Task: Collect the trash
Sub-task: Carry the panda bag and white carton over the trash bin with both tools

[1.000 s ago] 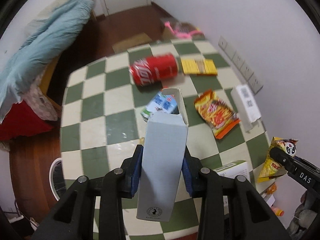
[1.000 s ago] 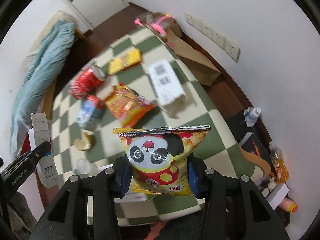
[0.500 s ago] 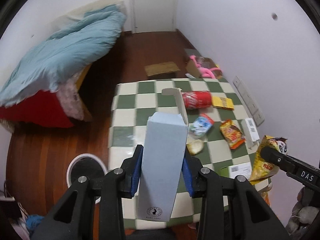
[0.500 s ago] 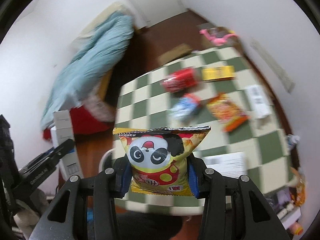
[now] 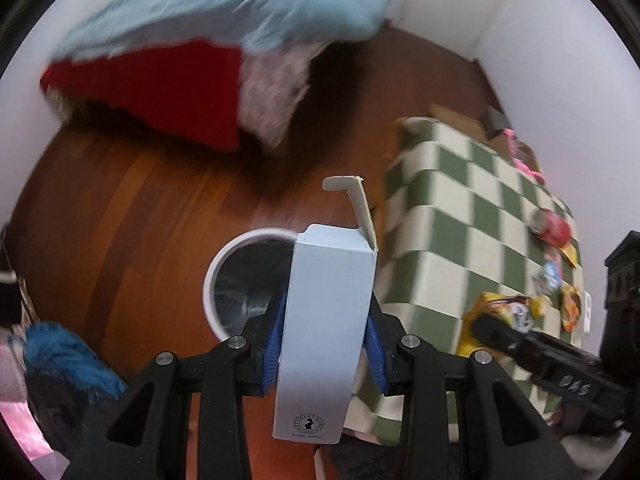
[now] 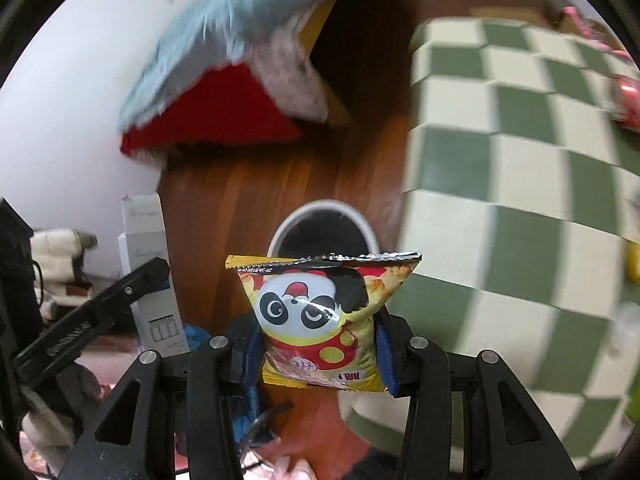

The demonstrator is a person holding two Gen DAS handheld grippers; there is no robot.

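Observation:
My left gripper is shut on a tall white carton with its top flap open. Beyond and below the carton stands a round white-rimmed bin with a dark liner on the wooden floor. My right gripper is shut on a yellow panda snack bag, and the same bin shows just beyond the bag's top edge. The right gripper and its snack bag appear at the lower right of the left wrist view. The left gripper with the carton appears at the left of the right wrist view.
A table with a green and cream checked cloth stands right of the bin, carrying a red can and several wrappers. A bed with blue duvet and red cover lies beyond. Clutter sits lower left.
Both grippers have swung left, away from the table, and tilted down towards the floor. The bin now sits centrally ahead of both. The carton and the snack bag stay clamped.

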